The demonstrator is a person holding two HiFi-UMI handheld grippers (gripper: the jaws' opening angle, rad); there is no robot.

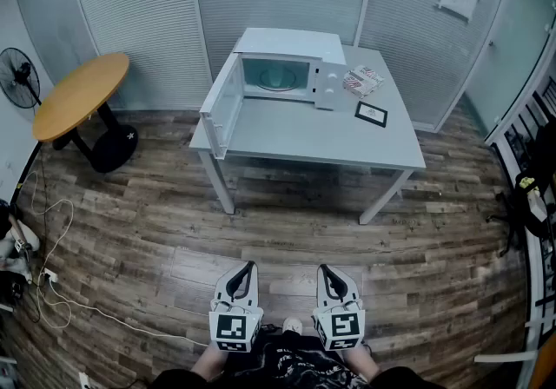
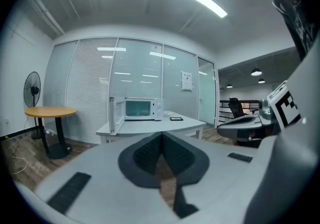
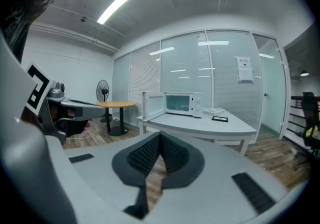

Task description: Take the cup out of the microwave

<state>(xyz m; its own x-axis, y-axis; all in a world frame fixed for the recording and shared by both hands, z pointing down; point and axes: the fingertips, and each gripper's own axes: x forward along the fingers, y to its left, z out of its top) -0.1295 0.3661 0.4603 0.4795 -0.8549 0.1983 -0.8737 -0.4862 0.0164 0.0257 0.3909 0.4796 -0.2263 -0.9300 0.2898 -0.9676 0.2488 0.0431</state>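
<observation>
Left claw (image 2: 161,137) and right claw (image 3: 160,136): both pressed together, nothing between them, side by side over wood floor (image 1: 156,248). Microwave (image 1: 282,66) well ahead on white surface (image 1: 304,131), door (image 1: 221,105) open; cup indistinguishable inside

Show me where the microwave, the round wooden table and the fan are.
microwave (image 1: 291,42): head view, on its white top.
round wooden table (image 1: 80,94): head view, on the tabletop.
fan (image 1: 19,76): head view, on its round head.
</observation>
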